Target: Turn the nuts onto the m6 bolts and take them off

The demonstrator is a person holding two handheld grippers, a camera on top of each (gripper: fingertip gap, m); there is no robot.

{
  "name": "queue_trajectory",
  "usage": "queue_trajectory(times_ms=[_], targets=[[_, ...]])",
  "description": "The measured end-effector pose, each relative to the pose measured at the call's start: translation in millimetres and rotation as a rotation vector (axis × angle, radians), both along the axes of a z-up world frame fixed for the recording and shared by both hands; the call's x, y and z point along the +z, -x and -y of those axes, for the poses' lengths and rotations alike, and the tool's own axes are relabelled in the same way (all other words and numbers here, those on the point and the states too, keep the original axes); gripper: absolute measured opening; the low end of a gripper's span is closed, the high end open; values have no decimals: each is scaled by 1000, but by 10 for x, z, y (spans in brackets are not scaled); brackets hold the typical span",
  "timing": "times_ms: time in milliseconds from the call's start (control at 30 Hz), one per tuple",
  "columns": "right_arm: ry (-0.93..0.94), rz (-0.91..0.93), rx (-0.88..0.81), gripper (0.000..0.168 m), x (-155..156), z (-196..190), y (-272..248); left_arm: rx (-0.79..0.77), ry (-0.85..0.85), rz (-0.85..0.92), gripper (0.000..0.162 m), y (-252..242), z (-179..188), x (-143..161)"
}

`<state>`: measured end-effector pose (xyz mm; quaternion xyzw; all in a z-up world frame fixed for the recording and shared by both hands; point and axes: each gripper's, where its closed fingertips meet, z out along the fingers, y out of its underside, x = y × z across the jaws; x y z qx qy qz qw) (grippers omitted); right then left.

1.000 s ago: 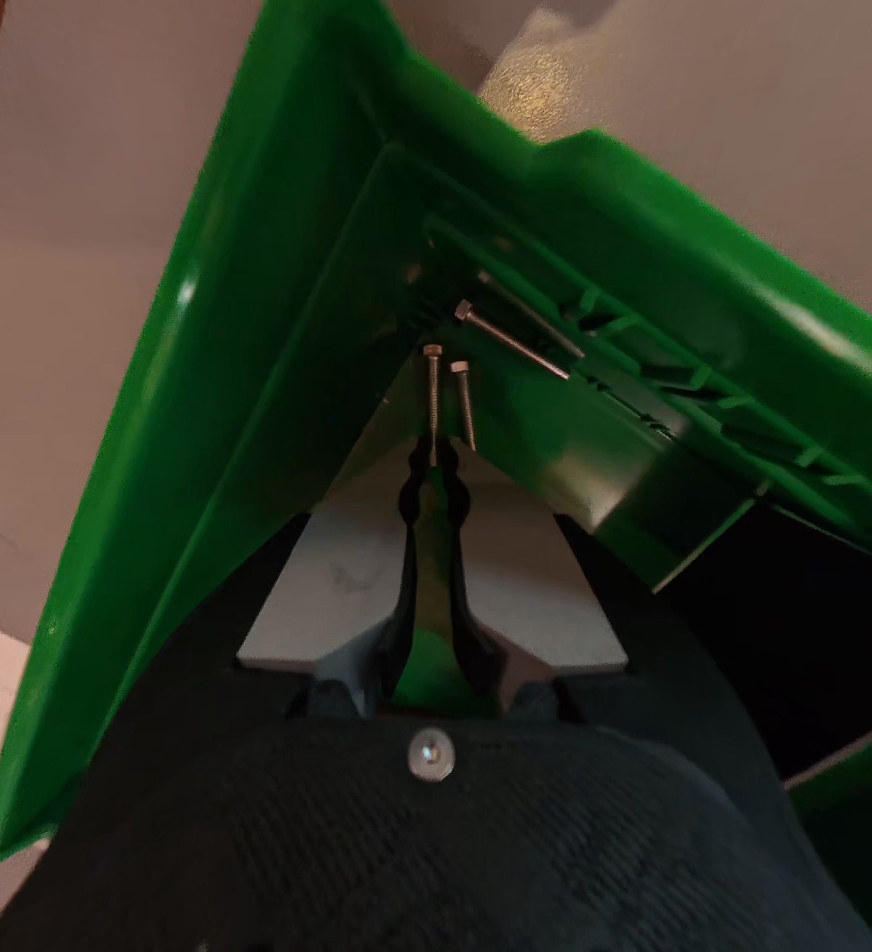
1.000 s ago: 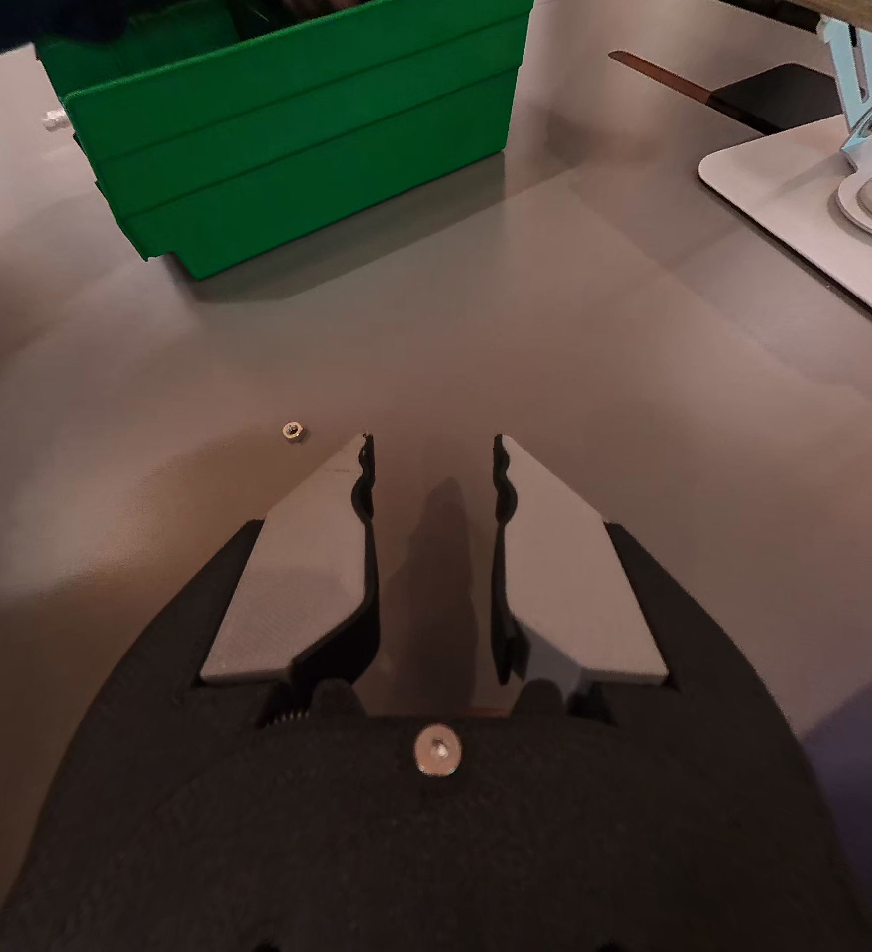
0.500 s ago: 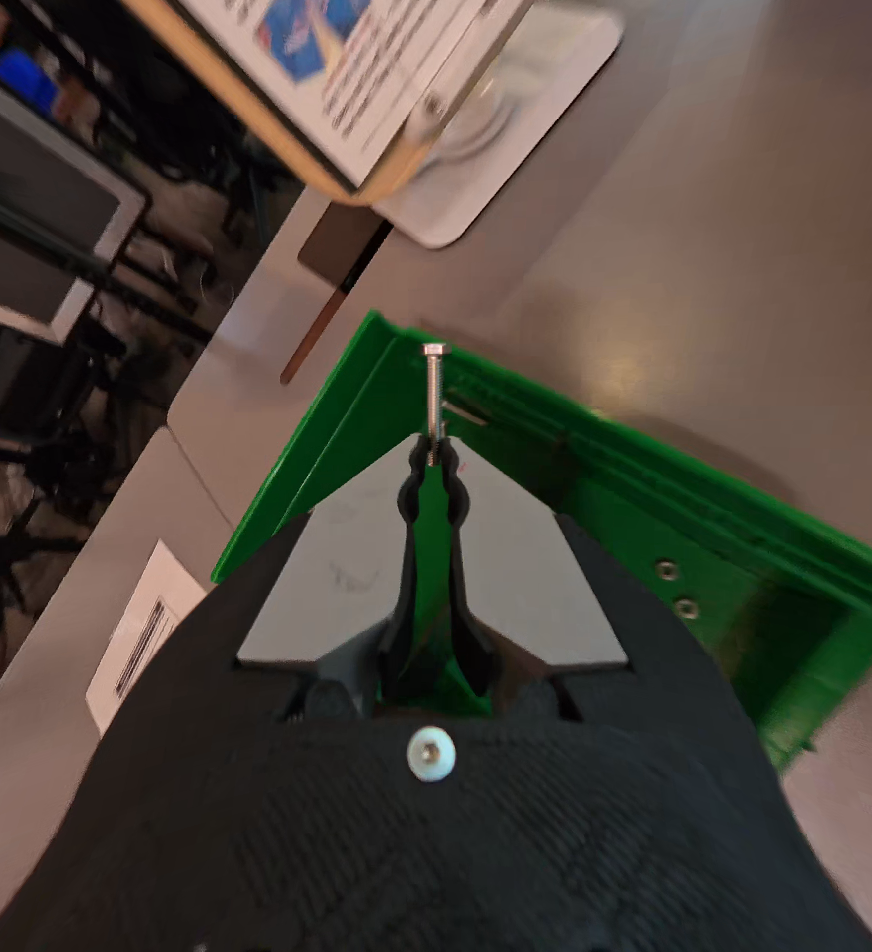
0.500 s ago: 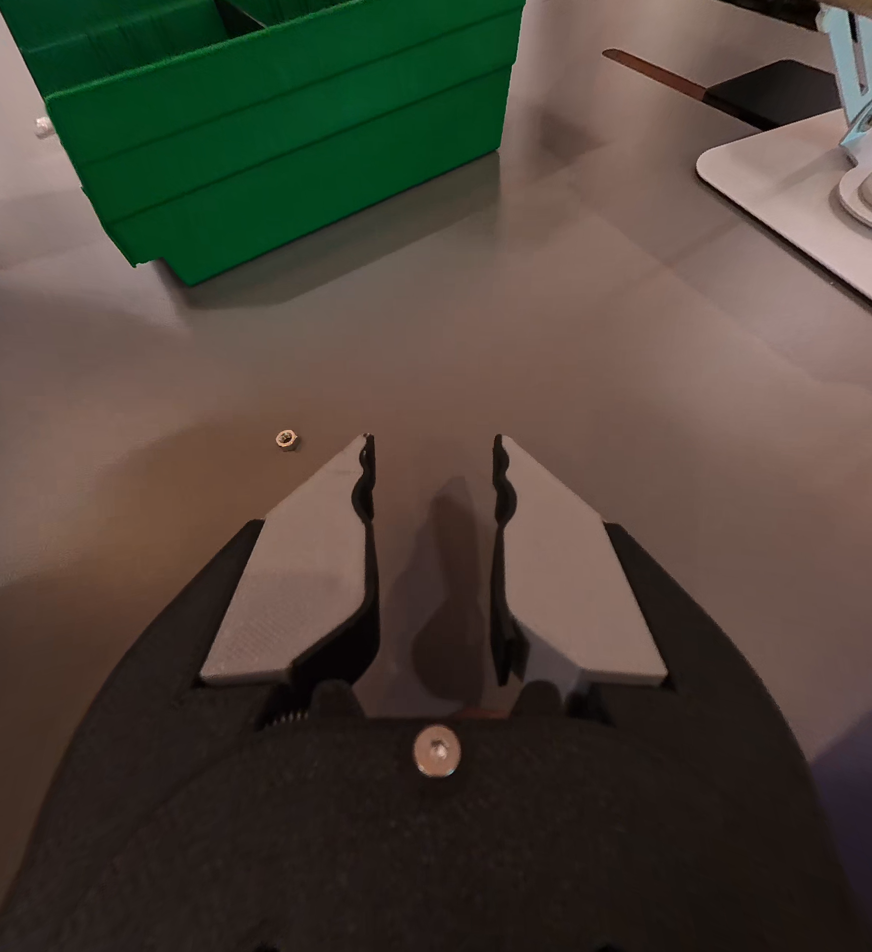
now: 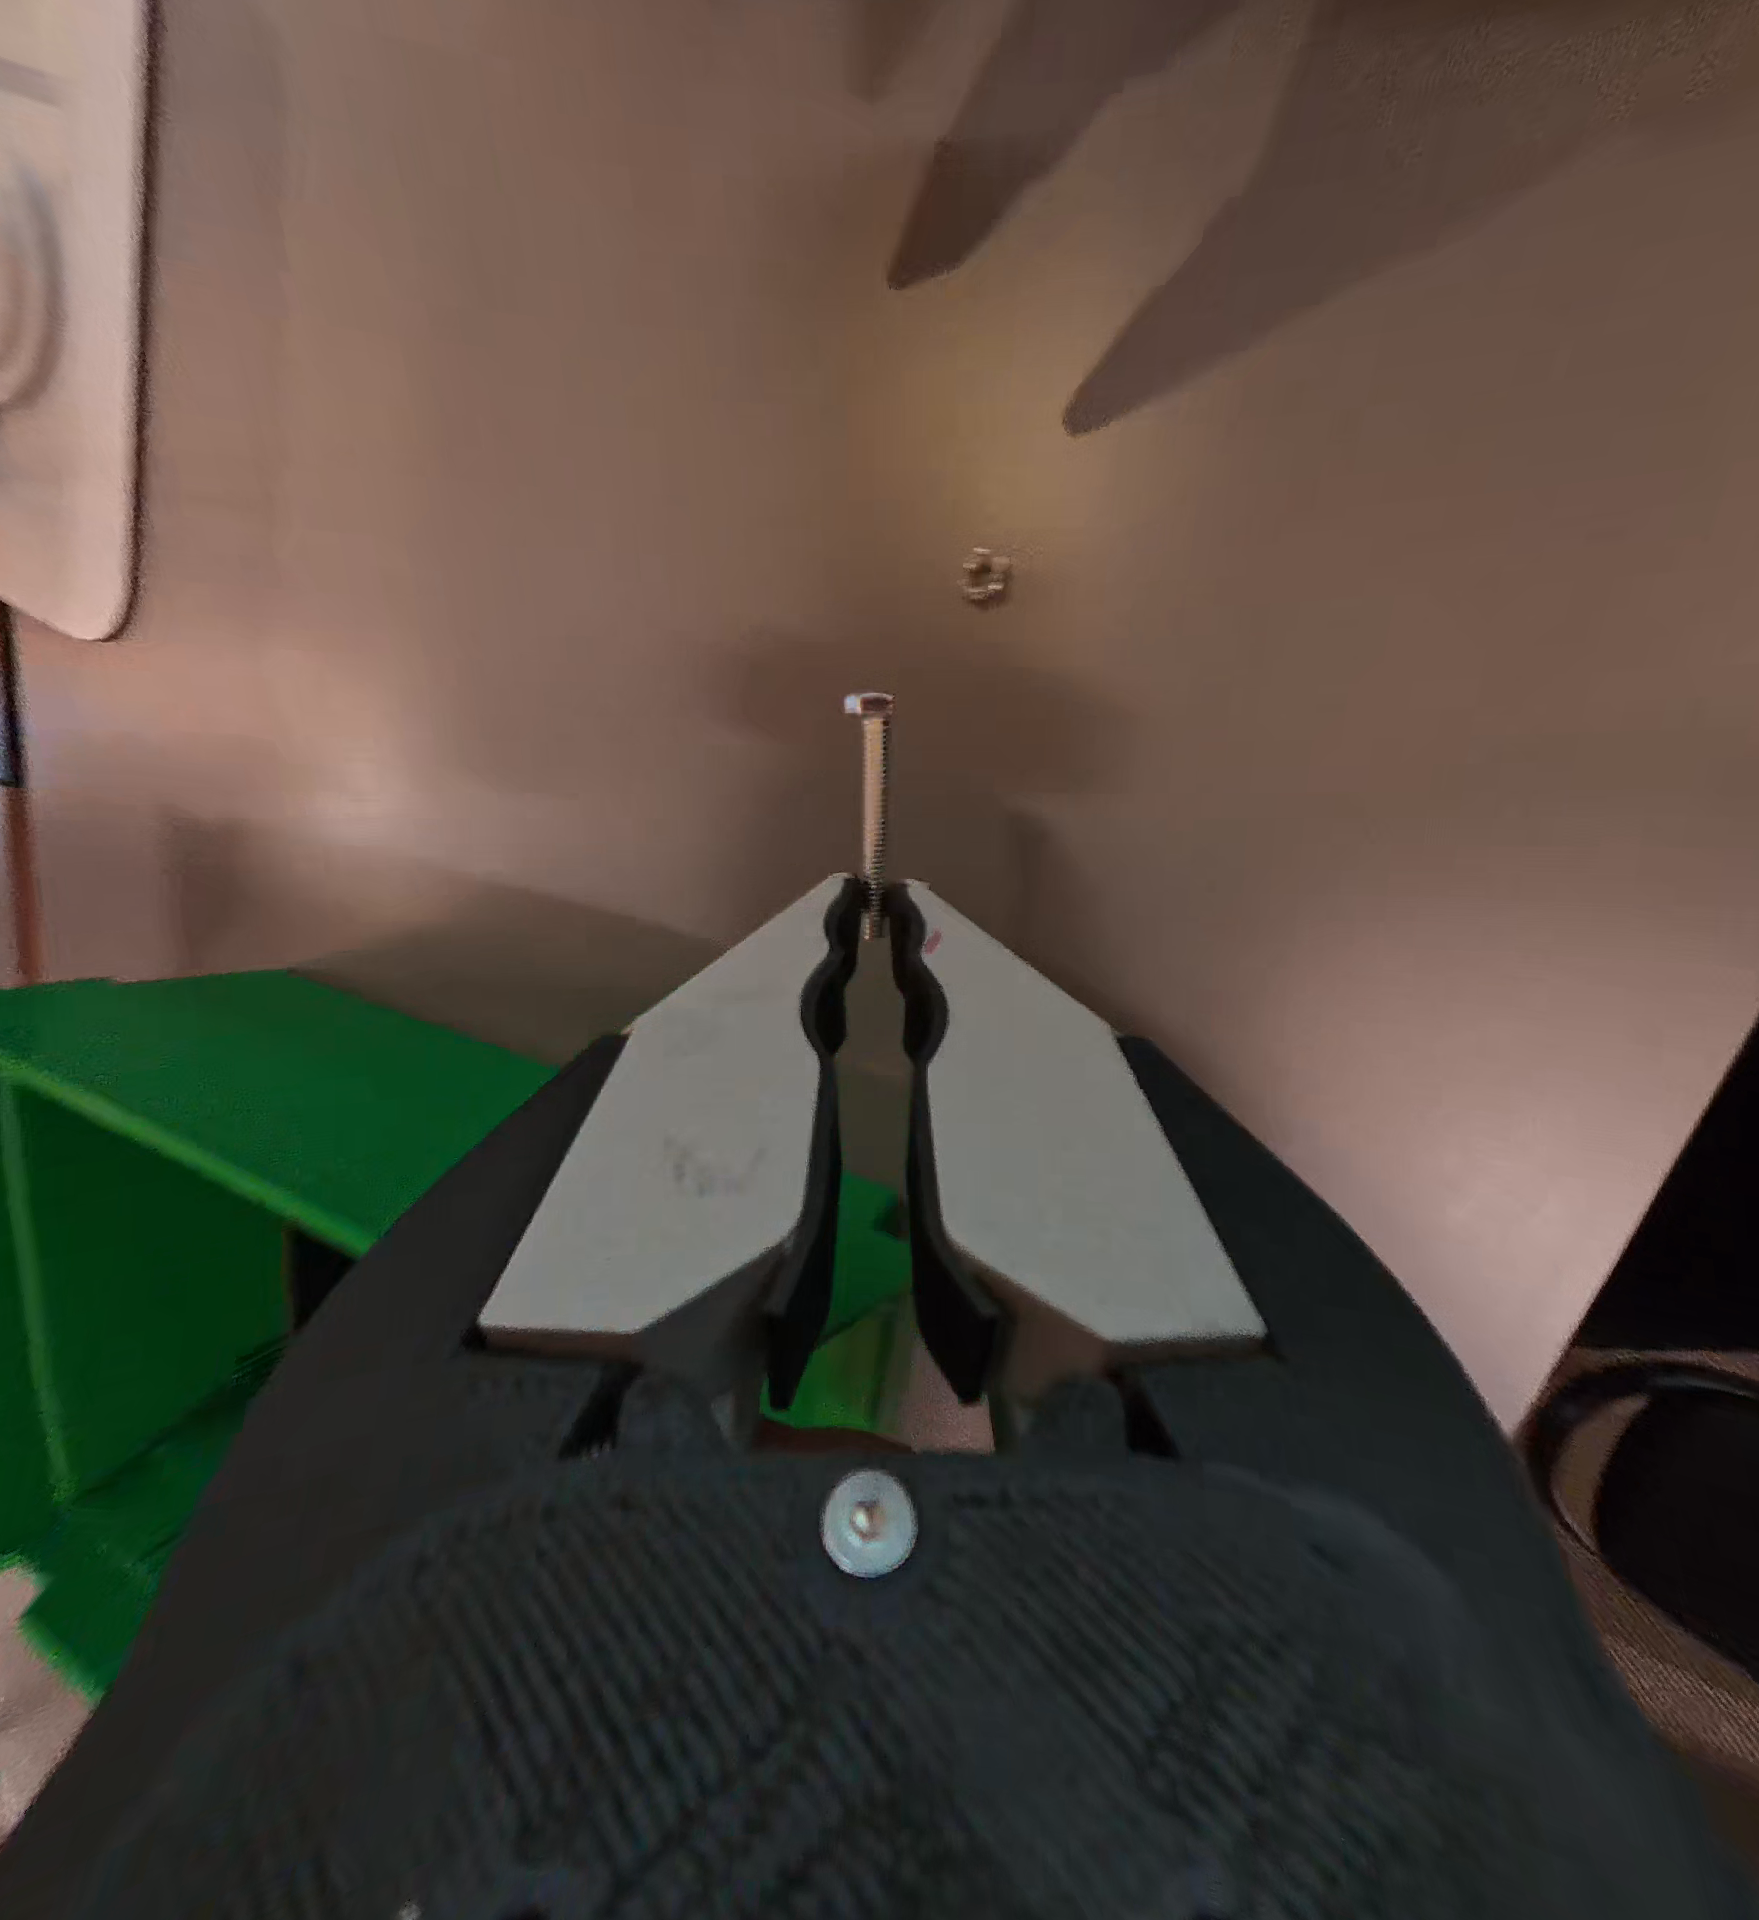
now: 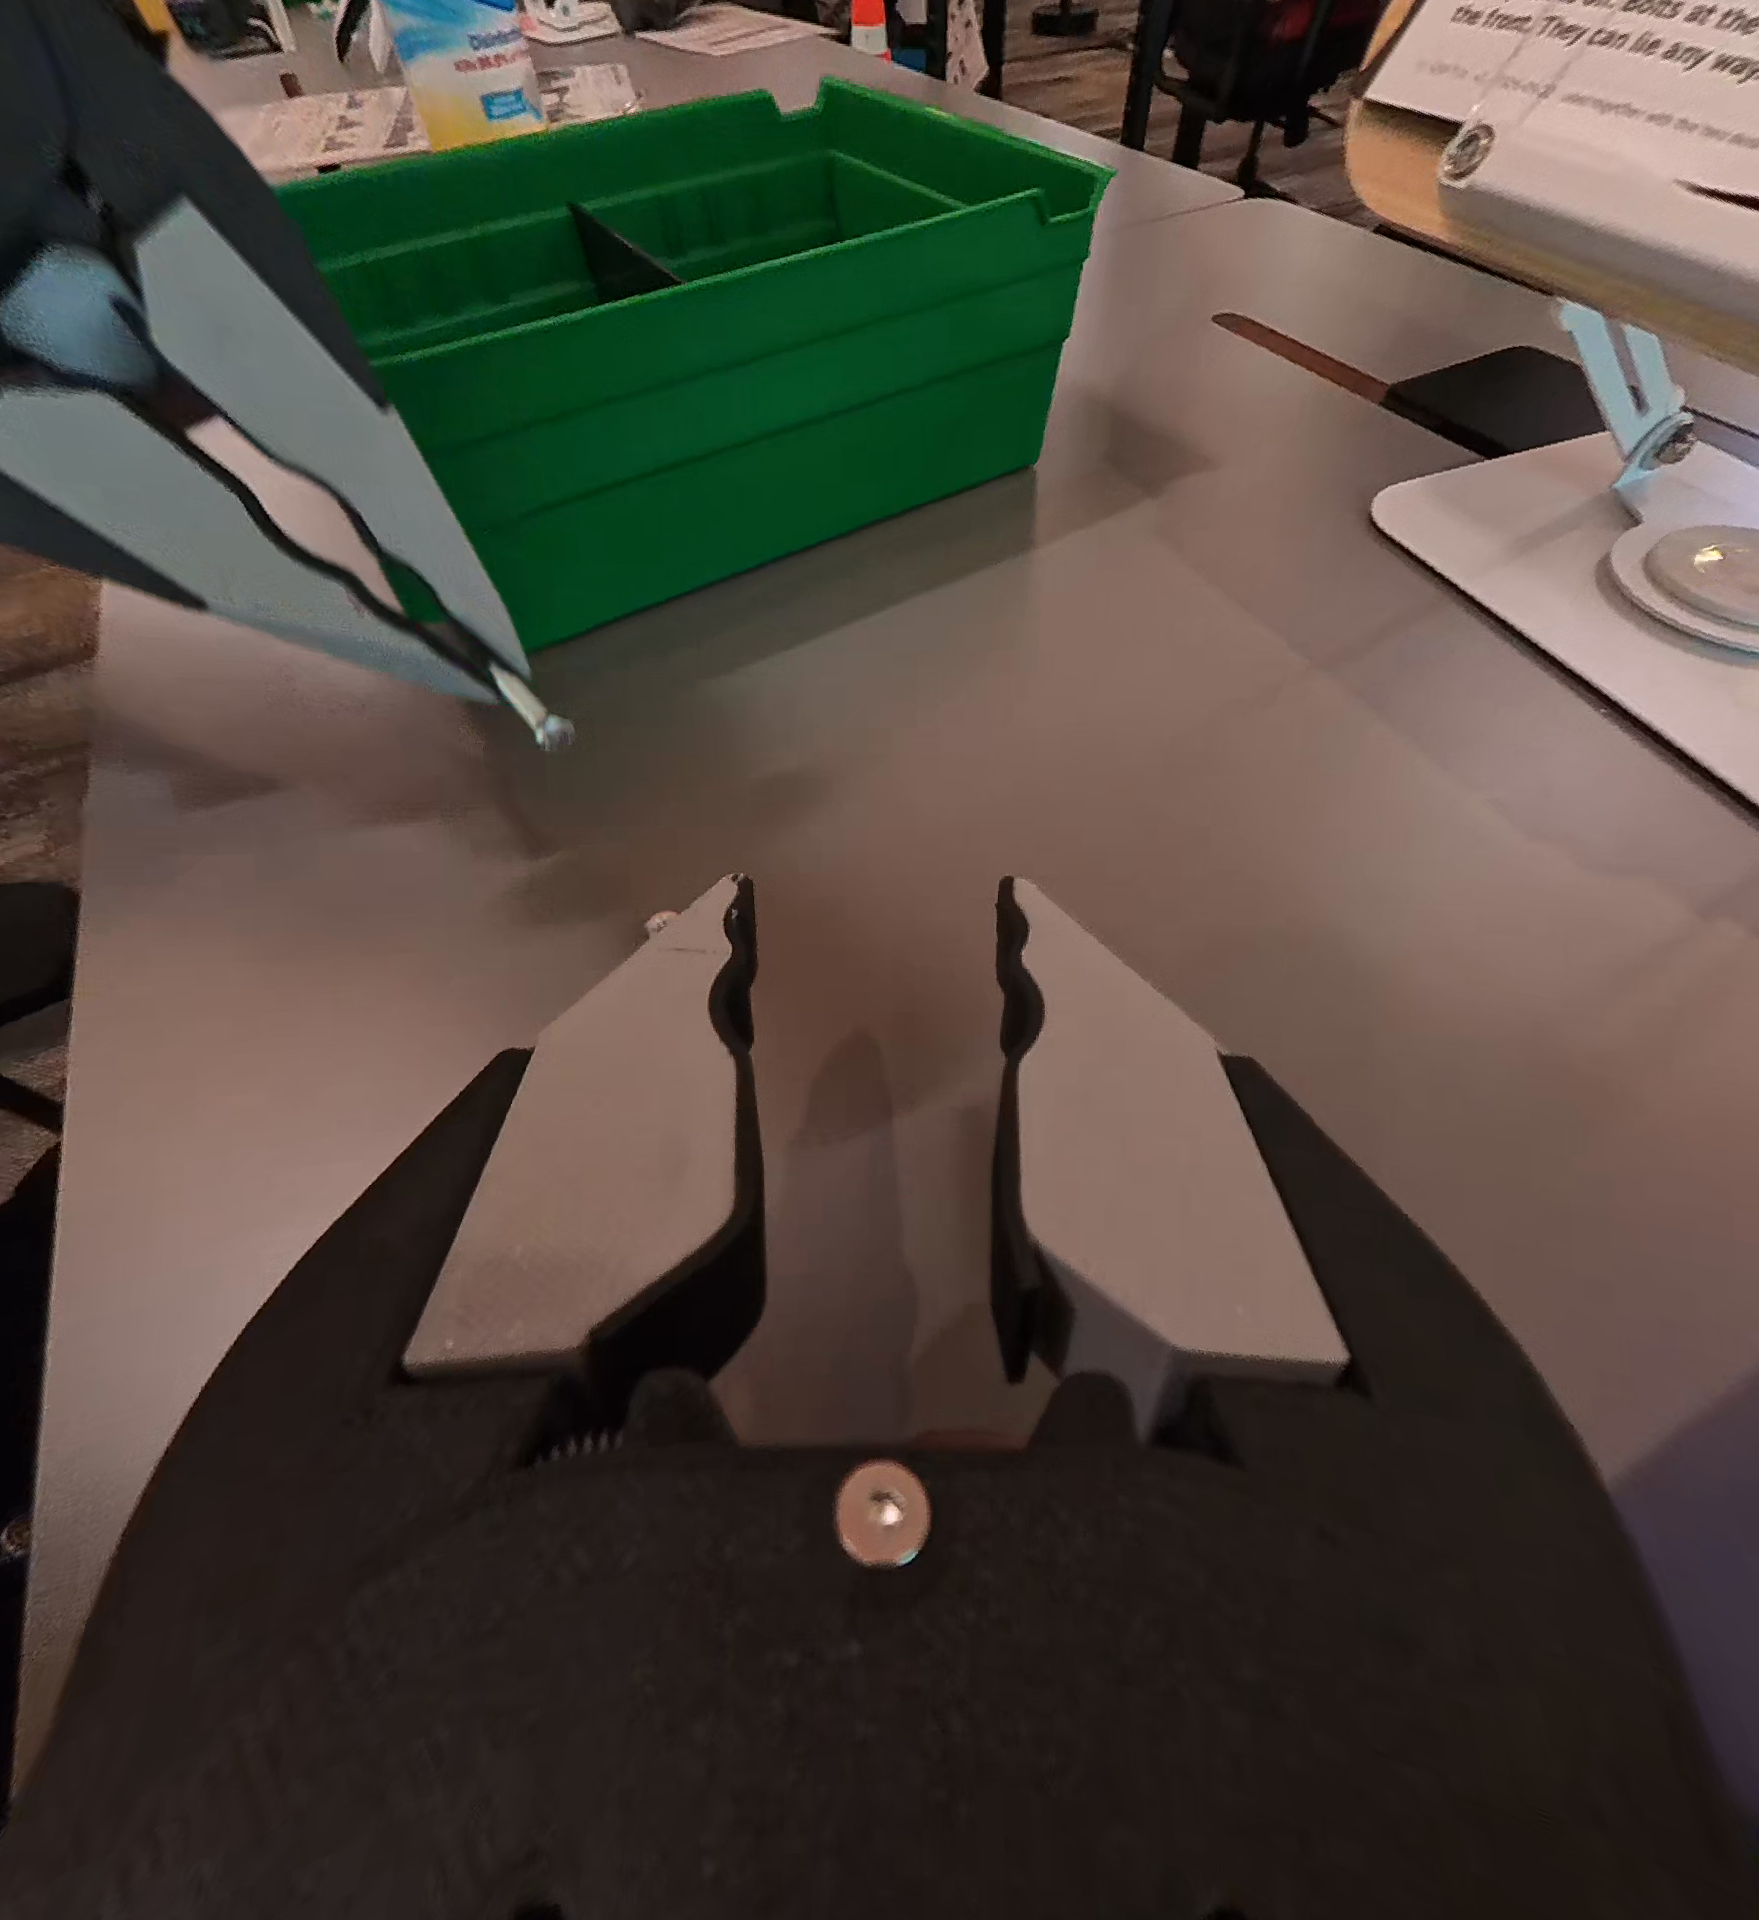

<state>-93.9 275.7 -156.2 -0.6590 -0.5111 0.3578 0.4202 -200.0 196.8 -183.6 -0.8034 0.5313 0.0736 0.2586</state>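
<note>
My left gripper is shut on the threaded end of a small silver bolt, which sticks out forward with its head away from me, above the grey table. A loose nut lies on the table just beyond the bolt head. In the right wrist view the left gripper comes in from the upper left with the bolt pointing down at the table. My right gripper is open and empty, low over the table. The nut peeks out beside its left fingertip.
A green divided bin stands at the back of the table; it also shows in the left wrist view. A white stand base with a tilted board sits at the right. The table edge is at the left. The gap from one gripper's tips to the other's is roughly 15 centimeters.
My left gripper has lifted the bolt out of the green bin and swung it over the table toward the nut. The right gripper has moved a little left toward the nut and stays open.
</note>
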Motion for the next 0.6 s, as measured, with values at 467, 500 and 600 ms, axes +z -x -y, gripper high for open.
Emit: queue_trajectory(times_ms=[467, 500, 600], targets=[[-53, 208, 400, 45, -337, 857, 447, 7, 80, -19, 3, -122, 181, -437], [-91, 247, 399, 45, -394, 868, 508, 0, 69, -10, 3, -141, 188, -415], [-121, 315, 438, 37, -513, 943, 663, -22, 52, 9, 3, -184, 224, -329]])
